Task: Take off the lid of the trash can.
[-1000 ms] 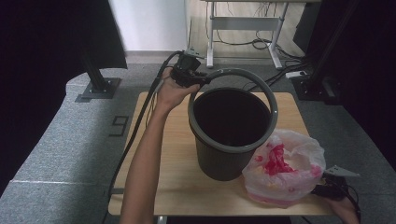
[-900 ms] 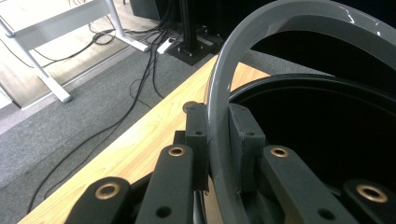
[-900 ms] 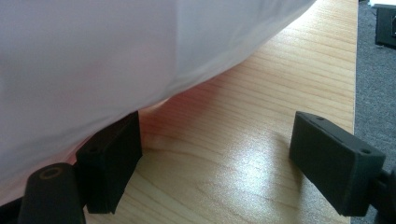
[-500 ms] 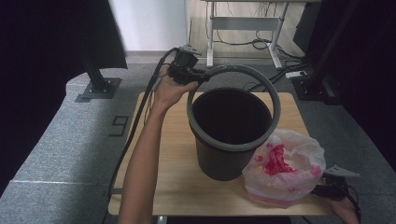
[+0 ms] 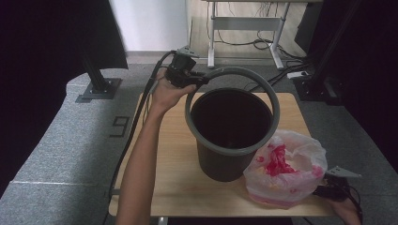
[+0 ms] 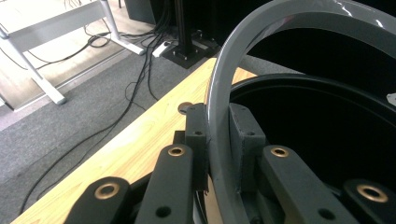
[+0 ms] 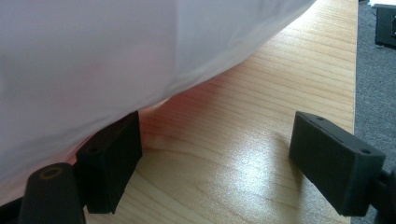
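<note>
Surface: pale wood-grain table (image 5: 178, 178), rectangular, on speckled grey carpet (image 5: 61, 154).
Room: white desk frame (image 5: 244, 23), cables behind.
Bucket (image 5: 230, 140): dark round plastic, mid-table; grey hoop handle (image 6: 219, 107) raised.
Left gripper (image 6: 218, 140): pinched on handle.
Right gripper (image 7: 215, 158): jaws spread, beside translucent bag (image 5: 286, 168).

Grey ring (image 5: 233, 79) tilted above dark upright bucket (image 5: 227, 161), table centre

A wooden counter (image 5: 173, 159) stands on grey carpet (image 5: 61, 154). On the far side, a white desk frame (image 5: 244, 23) stands on pale flooring with black cables (image 5: 256, 44) beneath it. Black stand bases (image 5: 98, 89) sit at far left and far right.
</note>
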`<state>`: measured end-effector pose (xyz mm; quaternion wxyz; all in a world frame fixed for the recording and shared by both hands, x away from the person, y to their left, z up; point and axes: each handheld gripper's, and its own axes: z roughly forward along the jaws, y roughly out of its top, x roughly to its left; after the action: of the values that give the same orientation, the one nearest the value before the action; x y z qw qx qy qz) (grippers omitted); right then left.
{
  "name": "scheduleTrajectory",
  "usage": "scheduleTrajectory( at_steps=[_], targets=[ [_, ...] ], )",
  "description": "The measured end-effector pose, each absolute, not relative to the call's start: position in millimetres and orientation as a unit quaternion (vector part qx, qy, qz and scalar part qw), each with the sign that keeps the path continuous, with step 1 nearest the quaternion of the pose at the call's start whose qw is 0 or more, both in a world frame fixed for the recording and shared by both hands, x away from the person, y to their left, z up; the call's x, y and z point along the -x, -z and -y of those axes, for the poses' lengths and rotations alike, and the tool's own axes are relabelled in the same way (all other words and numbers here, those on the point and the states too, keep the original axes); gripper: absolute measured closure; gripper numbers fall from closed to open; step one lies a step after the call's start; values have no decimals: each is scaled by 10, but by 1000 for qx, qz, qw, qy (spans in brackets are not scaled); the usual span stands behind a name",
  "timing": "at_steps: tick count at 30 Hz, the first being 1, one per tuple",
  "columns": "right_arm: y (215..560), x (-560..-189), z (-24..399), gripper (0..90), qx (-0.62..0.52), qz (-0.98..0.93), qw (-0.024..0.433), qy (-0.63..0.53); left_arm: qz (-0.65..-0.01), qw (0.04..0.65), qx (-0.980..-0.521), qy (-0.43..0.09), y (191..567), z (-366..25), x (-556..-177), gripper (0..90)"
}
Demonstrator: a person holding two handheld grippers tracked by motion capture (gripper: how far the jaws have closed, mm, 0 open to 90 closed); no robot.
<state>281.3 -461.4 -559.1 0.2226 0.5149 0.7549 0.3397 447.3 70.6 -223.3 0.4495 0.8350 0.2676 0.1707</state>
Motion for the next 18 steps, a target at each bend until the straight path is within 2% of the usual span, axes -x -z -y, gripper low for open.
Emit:
scheduleTrajectory(
  at_steps=[18],
  targets=[
    [5591,-2812,4612,169,-516,-754,223,-339,-270,459,-827,-177,2231,-987,-4287,793]
  ],
)
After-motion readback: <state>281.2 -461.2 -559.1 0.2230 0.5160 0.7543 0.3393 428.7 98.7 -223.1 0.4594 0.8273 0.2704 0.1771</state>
